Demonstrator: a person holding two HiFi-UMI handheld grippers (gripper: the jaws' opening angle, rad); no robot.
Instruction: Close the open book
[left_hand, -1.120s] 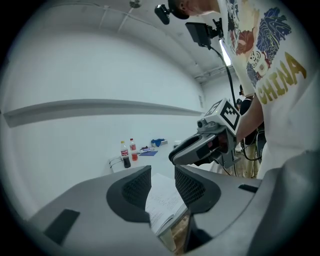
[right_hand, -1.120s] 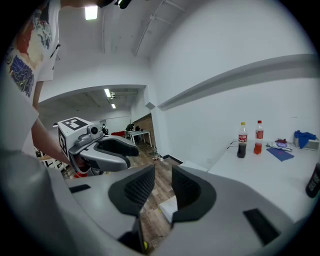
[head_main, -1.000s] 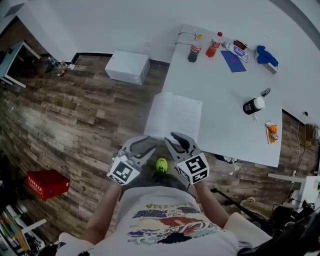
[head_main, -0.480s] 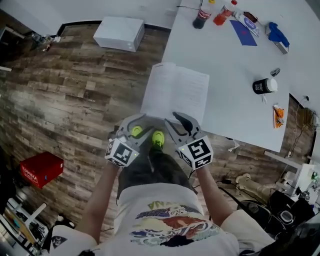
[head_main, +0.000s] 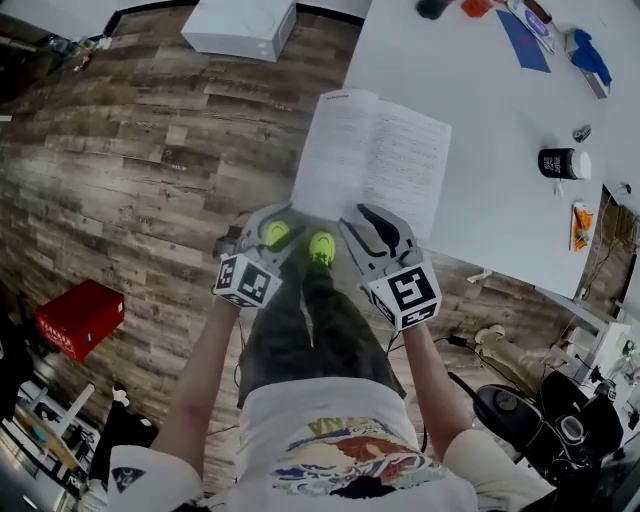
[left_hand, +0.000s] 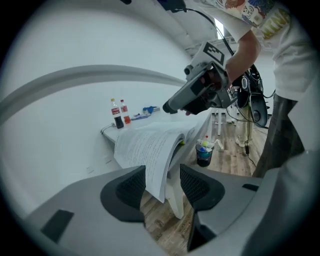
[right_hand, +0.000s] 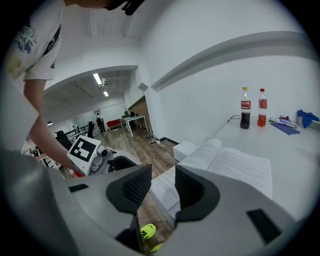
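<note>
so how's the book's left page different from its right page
The left page juts past the edge of the table; the right page rests on the table. The left page arches upward; the right page lies flatter. Both are white, covered in printed lines.

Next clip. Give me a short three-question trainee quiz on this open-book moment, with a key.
1. True or false: the book lies closed on the table.
2. In the left gripper view, what shows between the left tongs' jaws? A a pen; B the book's drooping pages; C nothing.
3. How many bottles stand at the table's far end?
Key: 1 false: it lies open, its left half overhanging the table edge. 2 B: the jaws have just been opening, stand apart and press nothing. 3 two.
</note>
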